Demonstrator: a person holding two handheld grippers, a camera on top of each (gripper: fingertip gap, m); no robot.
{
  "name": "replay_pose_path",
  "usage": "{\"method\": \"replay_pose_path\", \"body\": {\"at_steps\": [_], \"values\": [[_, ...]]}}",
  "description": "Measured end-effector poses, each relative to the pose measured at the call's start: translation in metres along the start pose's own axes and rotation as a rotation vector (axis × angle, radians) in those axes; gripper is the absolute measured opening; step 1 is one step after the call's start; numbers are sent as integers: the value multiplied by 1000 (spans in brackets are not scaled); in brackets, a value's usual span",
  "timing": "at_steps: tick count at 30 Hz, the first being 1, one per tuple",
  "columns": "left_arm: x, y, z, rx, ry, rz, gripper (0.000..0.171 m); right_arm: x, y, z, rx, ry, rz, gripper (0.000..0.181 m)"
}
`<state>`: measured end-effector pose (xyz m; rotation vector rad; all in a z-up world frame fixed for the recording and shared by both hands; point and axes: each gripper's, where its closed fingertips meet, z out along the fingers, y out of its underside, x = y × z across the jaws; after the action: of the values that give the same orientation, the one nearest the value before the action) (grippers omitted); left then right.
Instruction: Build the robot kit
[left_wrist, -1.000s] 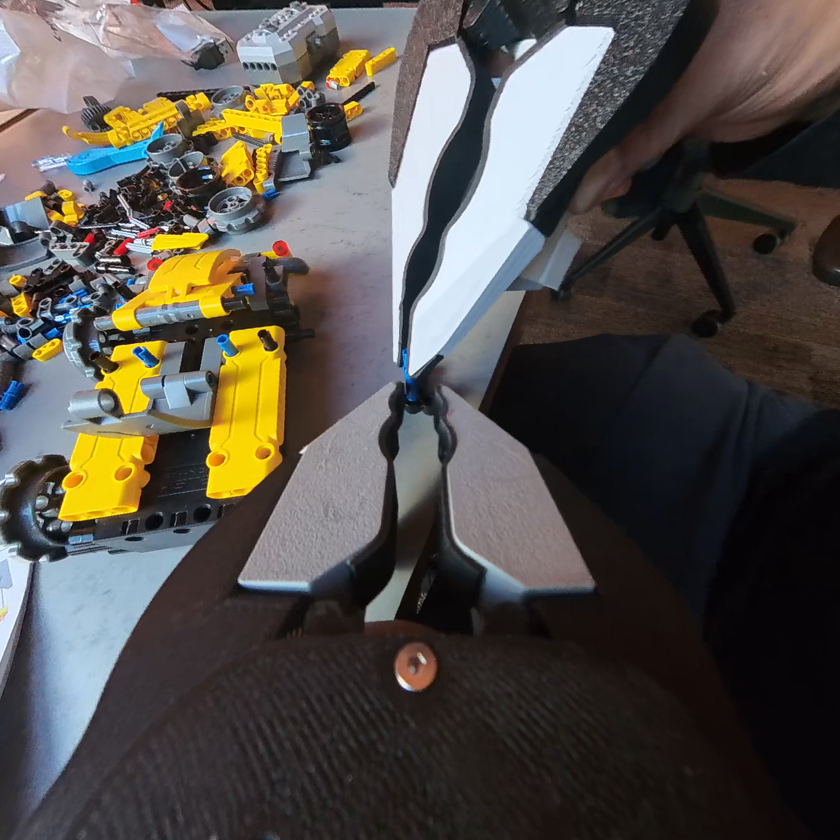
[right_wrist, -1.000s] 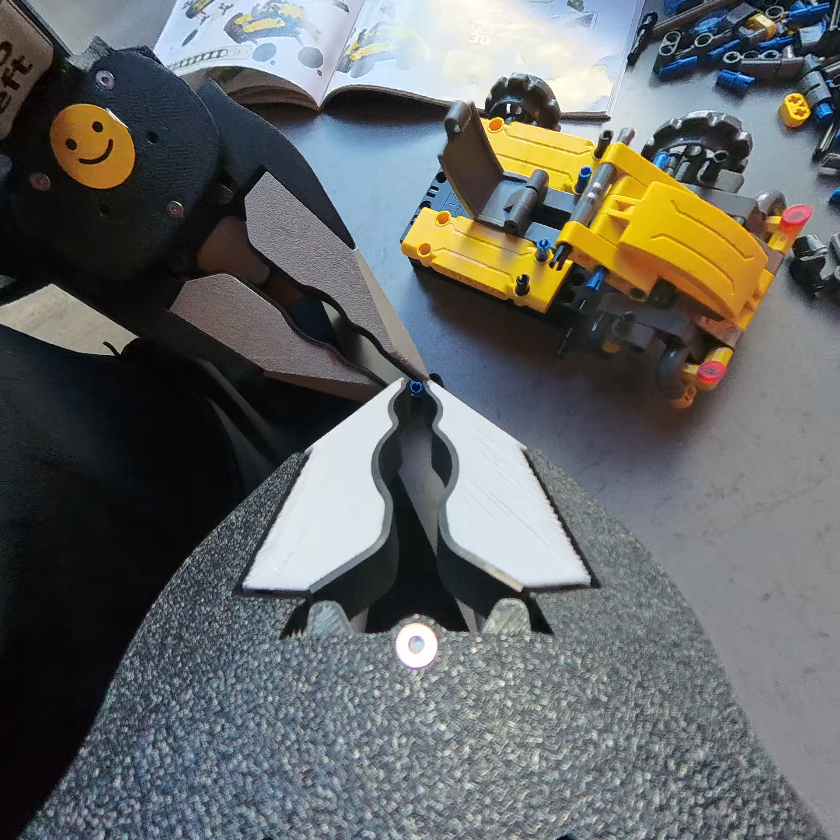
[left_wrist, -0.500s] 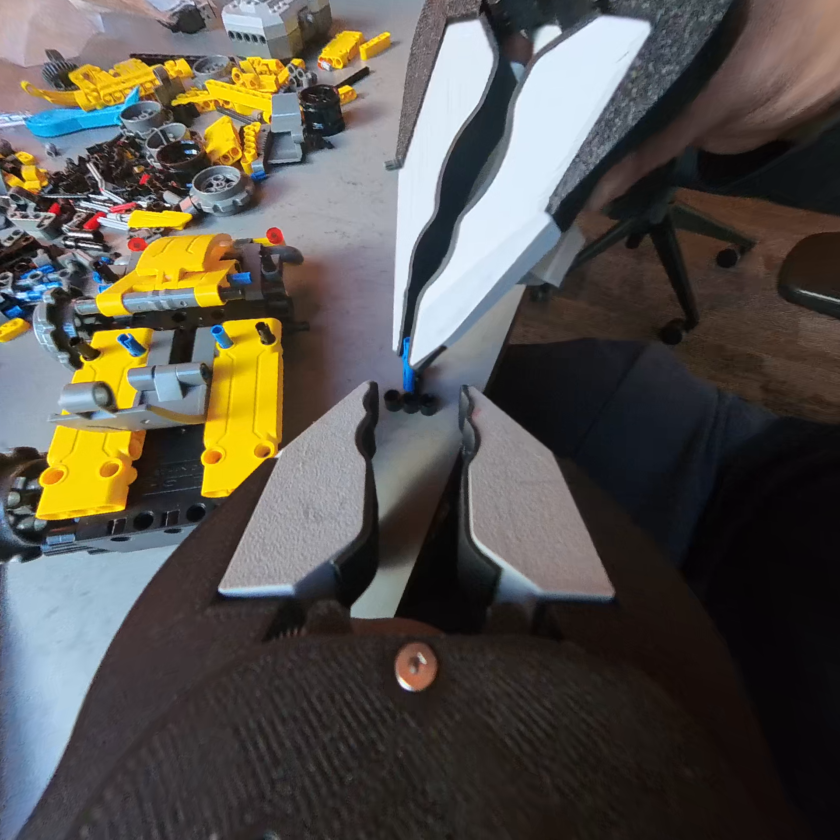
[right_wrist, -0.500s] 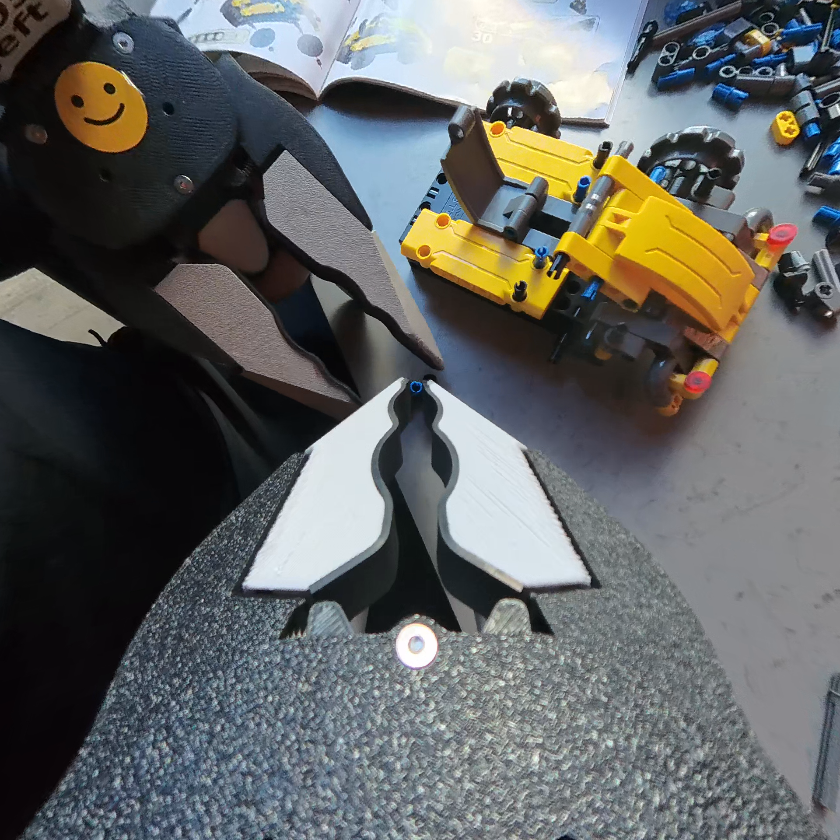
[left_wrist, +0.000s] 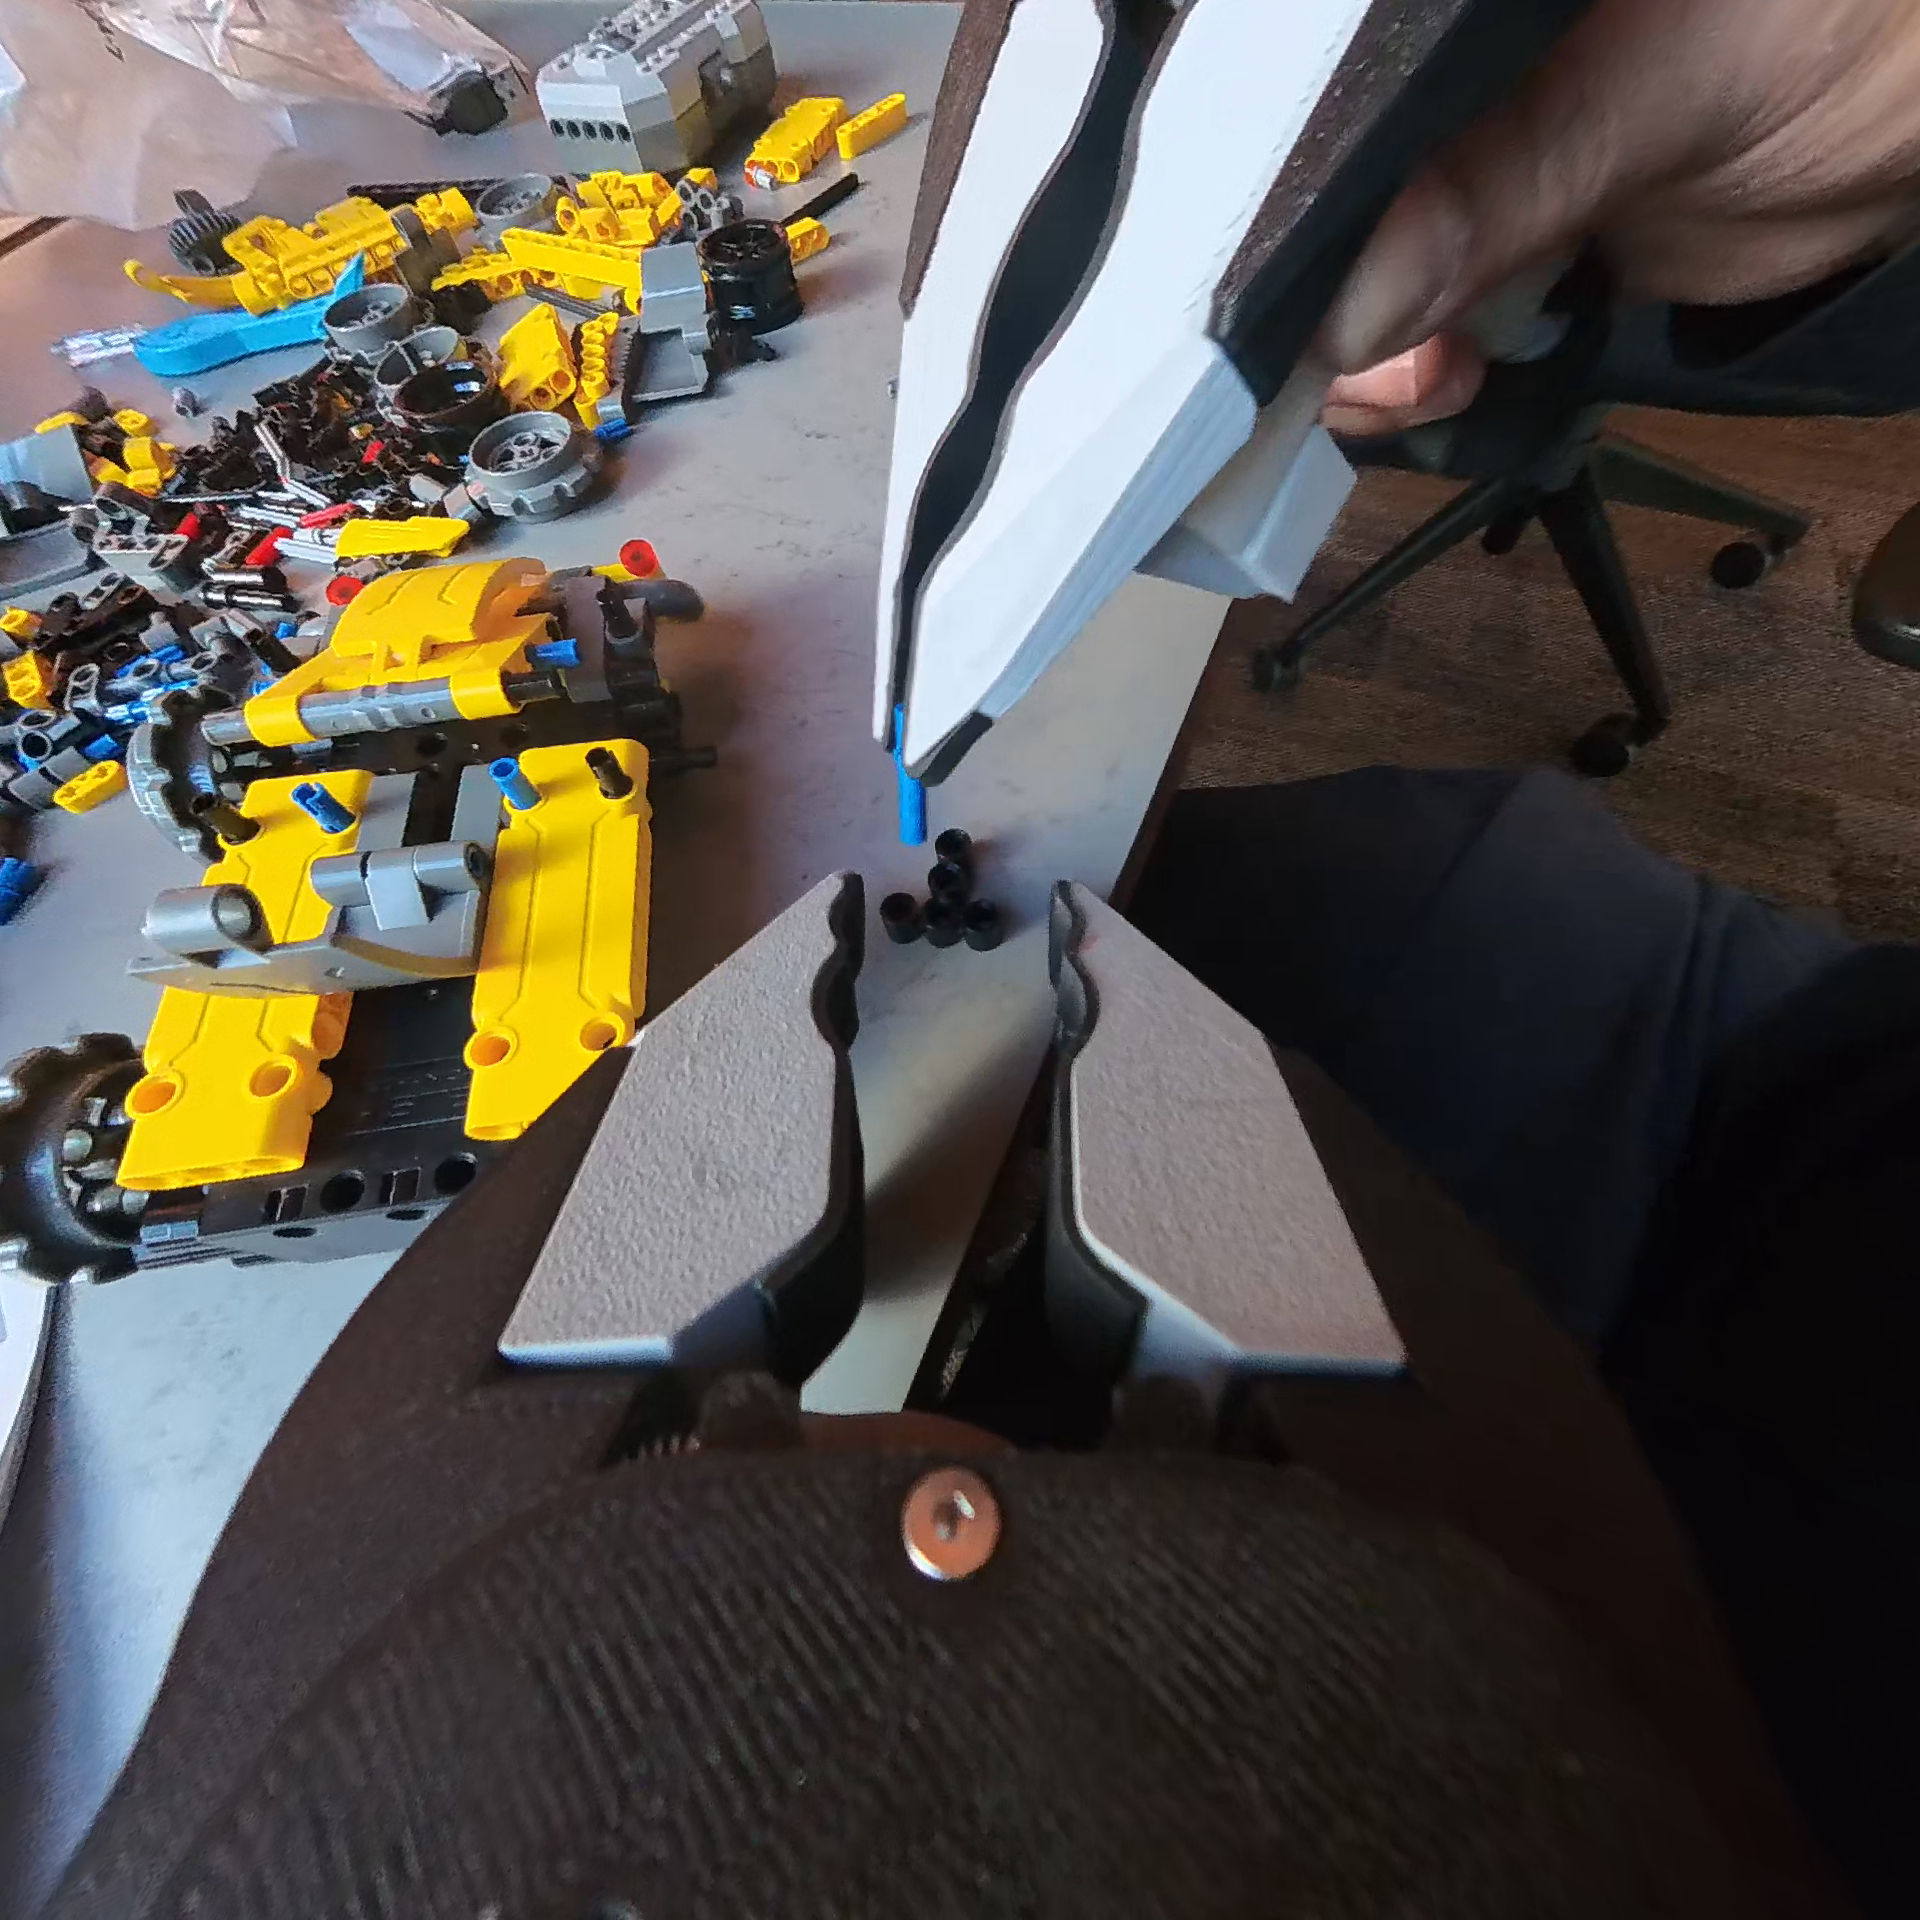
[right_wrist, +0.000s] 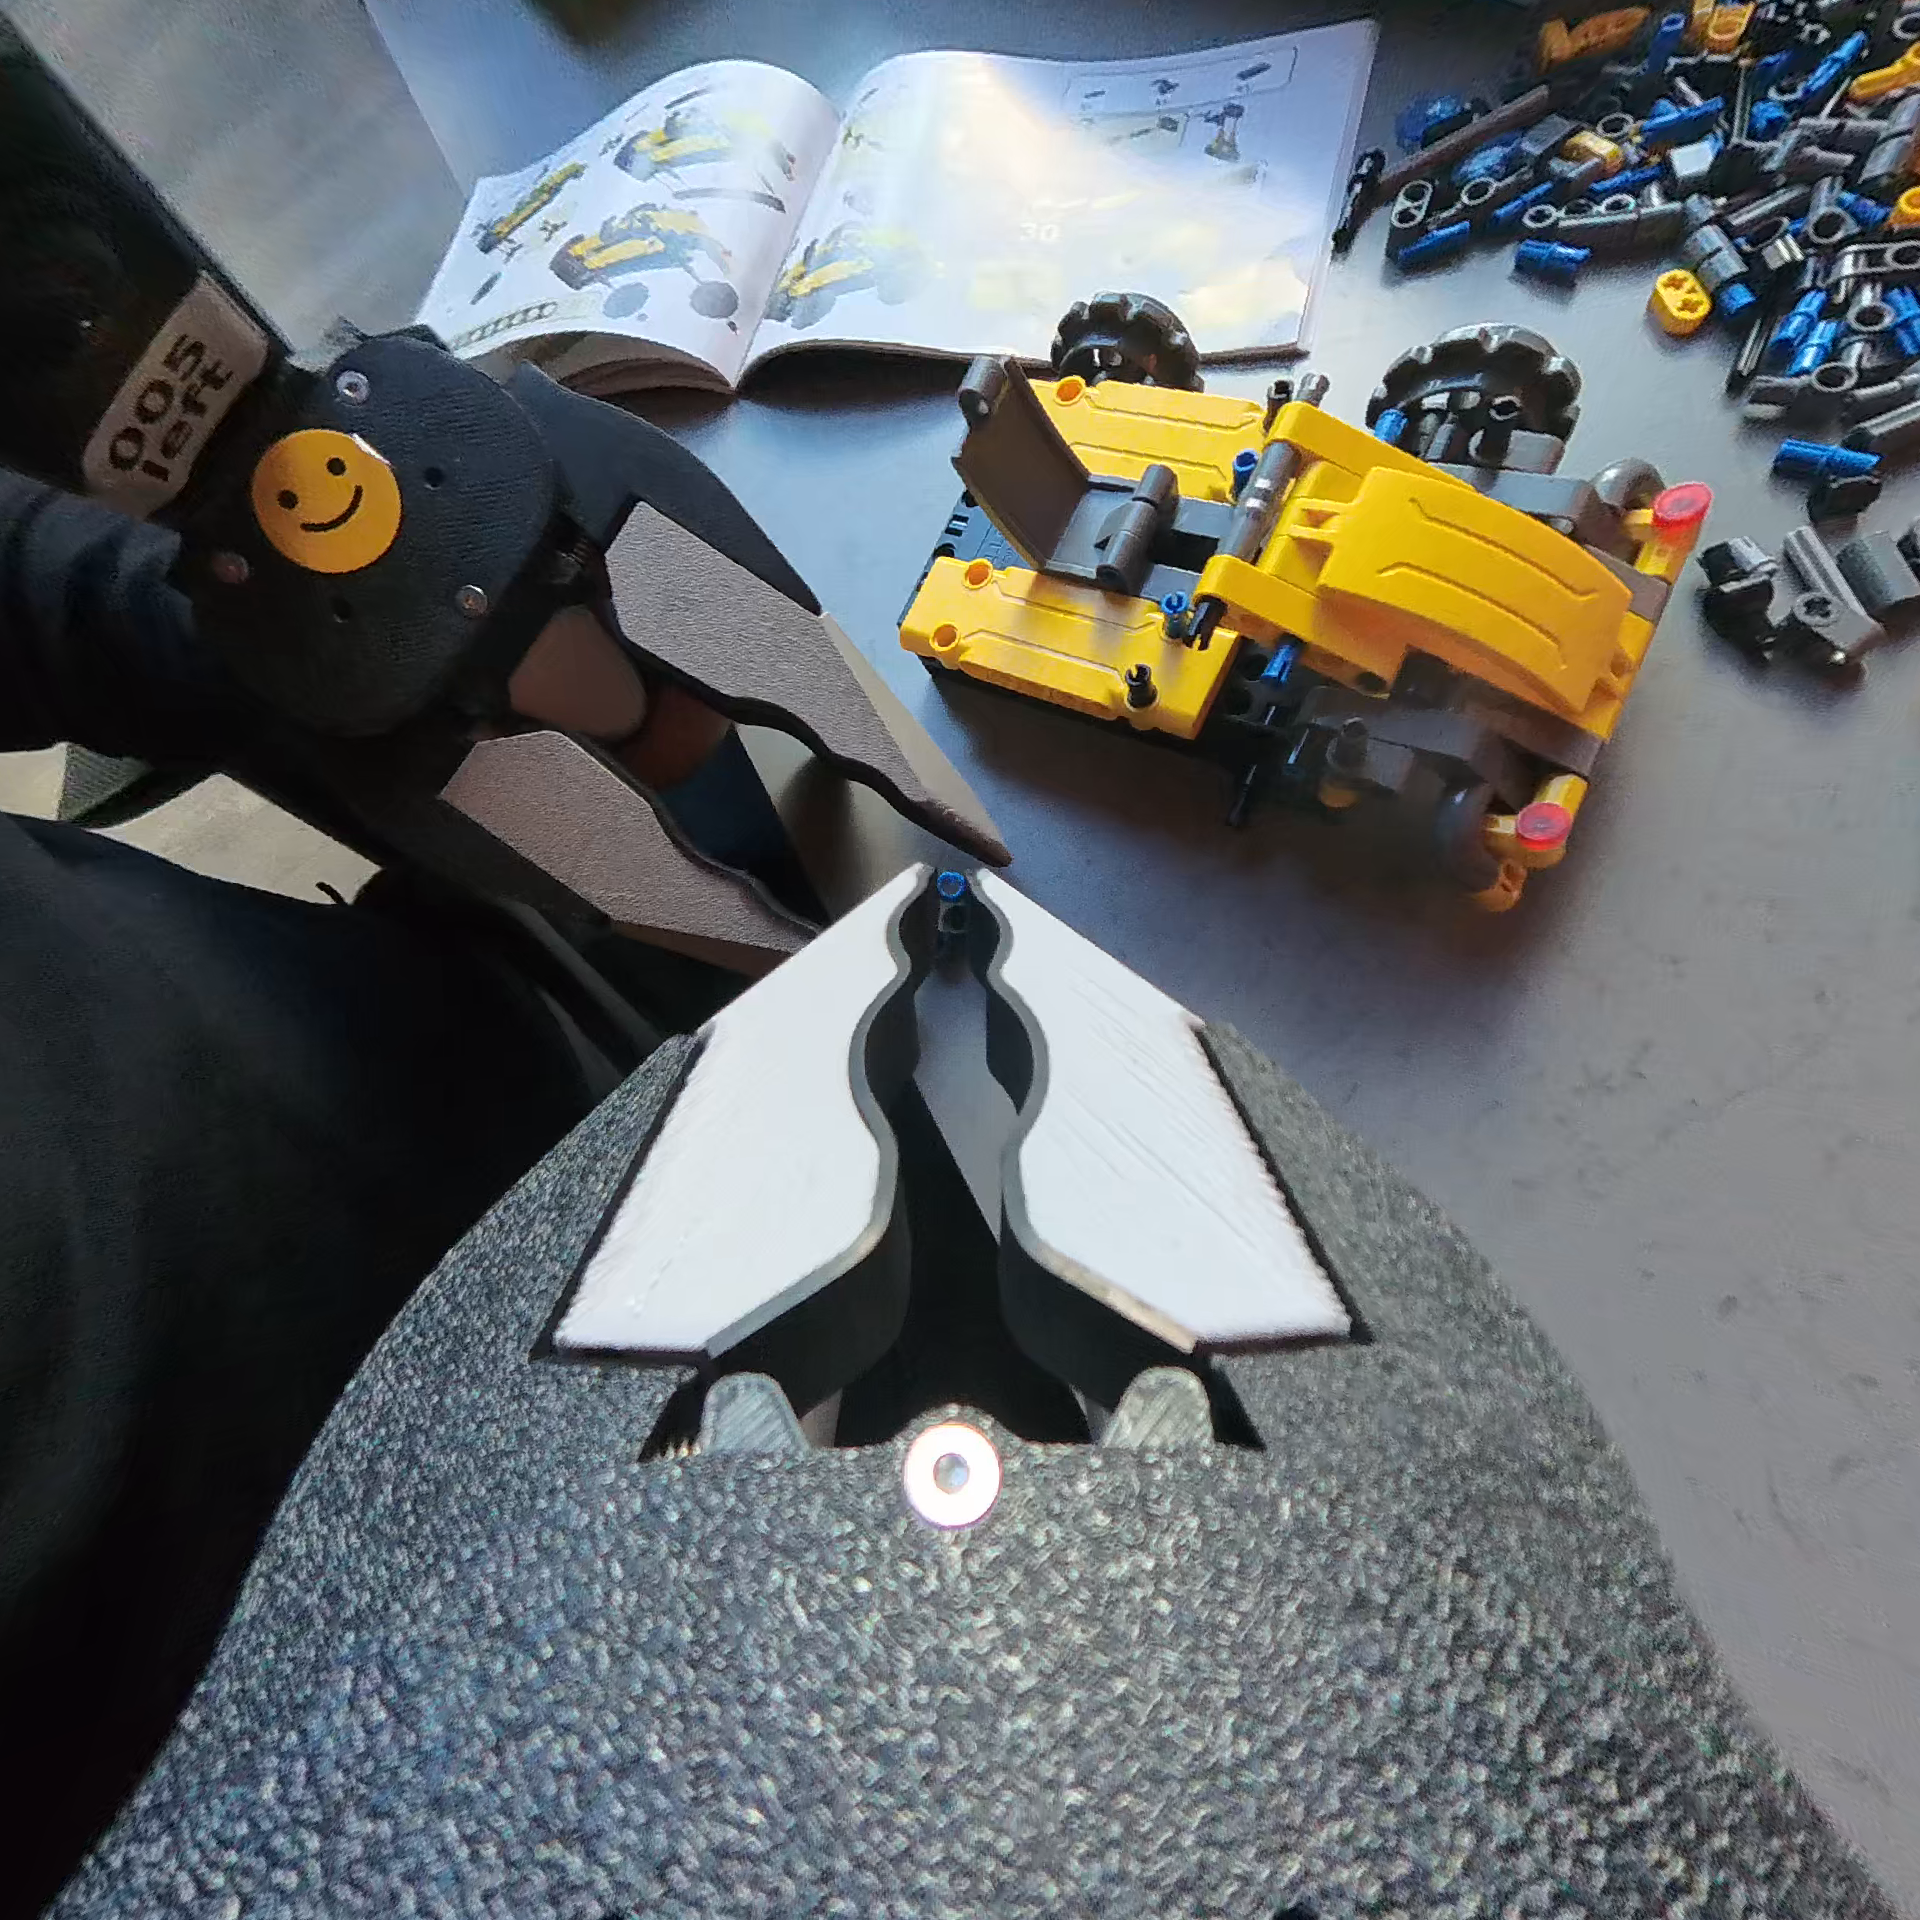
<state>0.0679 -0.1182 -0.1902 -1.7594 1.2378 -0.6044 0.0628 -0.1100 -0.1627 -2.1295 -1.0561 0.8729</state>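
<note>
While the right gripper (left_wrist: 906, 750) pinches a slim blue pin (left_wrist: 910, 805) at its tips, that pin hangs nearly upright, long axis pointing down at the grey worktop (left_wrist: 790, 499). Just below it lies a small black connector piece (left_wrist: 943, 906) with round sockets, between the spread tips of the left gripper (left_wrist: 954, 912), untouched by either finger. To the left sits a half-built yellow vehicle (left_wrist: 395, 883), with loose parts (left_wrist: 343, 395) farther off.
</note>
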Motion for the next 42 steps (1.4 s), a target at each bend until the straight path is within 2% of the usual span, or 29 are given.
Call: {"method": "replay_pose_path", "body": {"at_steps": [15,42], "values": [[0,-1,-1,13,-5,-4,32,-1,-11,4,14,28,3,4],[-1,-1,0,13,-18,3,31,3,-8,3,29,29,17,4]]}}
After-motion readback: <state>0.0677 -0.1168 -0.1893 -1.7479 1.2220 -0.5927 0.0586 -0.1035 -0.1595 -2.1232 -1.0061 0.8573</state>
